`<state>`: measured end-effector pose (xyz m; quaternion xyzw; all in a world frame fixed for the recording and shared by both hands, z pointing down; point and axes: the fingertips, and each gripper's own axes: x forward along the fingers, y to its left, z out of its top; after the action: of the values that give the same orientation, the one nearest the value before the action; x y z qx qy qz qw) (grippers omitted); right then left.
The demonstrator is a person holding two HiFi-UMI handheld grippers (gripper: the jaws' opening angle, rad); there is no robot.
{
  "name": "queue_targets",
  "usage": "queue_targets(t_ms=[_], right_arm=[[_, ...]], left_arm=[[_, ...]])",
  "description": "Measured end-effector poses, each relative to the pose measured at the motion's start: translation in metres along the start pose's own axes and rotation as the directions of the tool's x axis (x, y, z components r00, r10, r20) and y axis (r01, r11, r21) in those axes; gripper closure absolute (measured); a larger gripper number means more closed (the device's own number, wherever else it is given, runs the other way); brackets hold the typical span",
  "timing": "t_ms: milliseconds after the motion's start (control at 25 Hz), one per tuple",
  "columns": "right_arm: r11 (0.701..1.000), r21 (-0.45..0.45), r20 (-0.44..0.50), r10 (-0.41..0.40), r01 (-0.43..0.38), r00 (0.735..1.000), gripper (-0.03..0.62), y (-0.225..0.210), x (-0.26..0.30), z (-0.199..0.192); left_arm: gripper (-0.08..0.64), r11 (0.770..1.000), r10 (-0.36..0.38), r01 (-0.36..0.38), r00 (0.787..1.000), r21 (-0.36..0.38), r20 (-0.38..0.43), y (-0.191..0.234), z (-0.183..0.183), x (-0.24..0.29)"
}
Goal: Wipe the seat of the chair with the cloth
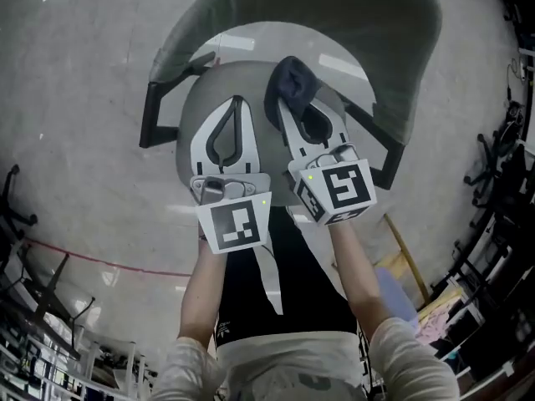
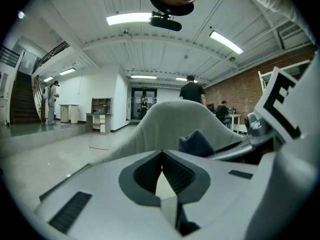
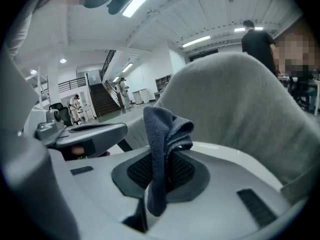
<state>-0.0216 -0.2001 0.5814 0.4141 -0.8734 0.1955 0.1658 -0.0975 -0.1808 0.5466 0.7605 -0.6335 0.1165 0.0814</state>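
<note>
In the head view both grippers hover side by side over the pale grey chair seat (image 1: 199, 107), inside the curve of the grey backrest (image 1: 334, 7). My left gripper (image 1: 238, 101) is shut, its fingertips meeting with nothing between them (image 2: 161, 153). My right gripper (image 1: 287, 100) is shut on a dark blue cloth (image 1: 292, 80), which bunches up above the tips. In the right gripper view the cloth (image 3: 162, 134) hangs folded between the jaws, with the backrest (image 3: 240, 104) close behind. The left gripper view shows the cloth (image 2: 197, 143) to its right, in front of the backrest (image 2: 170, 121).
Black armrests (image 1: 155, 115) (image 1: 386, 153) flank the seat. Office chairs and clutter crowd the right edge (image 1: 501, 157); chair bases stand at the lower left (image 1: 33, 291). A red line (image 1: 109, 261) crosses the polished floor. Far off are people, desks and a staircase (image 3: 102, 99).
</note>
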Motion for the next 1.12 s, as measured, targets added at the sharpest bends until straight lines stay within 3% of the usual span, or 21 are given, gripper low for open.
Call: queue_targets(t_ms=[200,480,760,1000,1120], right_arm=[[0.996,0.089,-0.036,0.014,-0.011,0.999,0.543,0.008,0.021,-0.028],[0.989,0.137,-0.040,0.063,-0.057,0.997,0.543,0.027,0.049,-0.029],[0.921,0.354,-0.063,0.196,-0.162,0.979,0.543,0.050,0.093,-0.040],[0.873,0.459,-0.126,0.246,-0.163,0.961,0.543,0.064,0.131,-0.068],[0.867,0.475,-0.176,0.262,-0.151,0.949,0.543,0.072,0.147,-0.086]], left_arm=[[0.545,0.999,-0.002,0.001,1.000,-0.032,-0.022,0.011,-0.022,0.001],[0.545,0.995,0.040,-0.041,0.999,-0.092,-0.006,0.040,-0.024,0.002],[0.545,0.995,0.052,-0.053,0.999,-0.079,-0.015,0.059,-0.031,0.001],[0.545,0.996,0.047,-0.051,0.997,-0.067,-0.053,0.067,-0.048,-0.004],[0.545,0.995,0.055,-0.059,0.997,-0.075,-0.063,0.070,-0.054,-0.006]])
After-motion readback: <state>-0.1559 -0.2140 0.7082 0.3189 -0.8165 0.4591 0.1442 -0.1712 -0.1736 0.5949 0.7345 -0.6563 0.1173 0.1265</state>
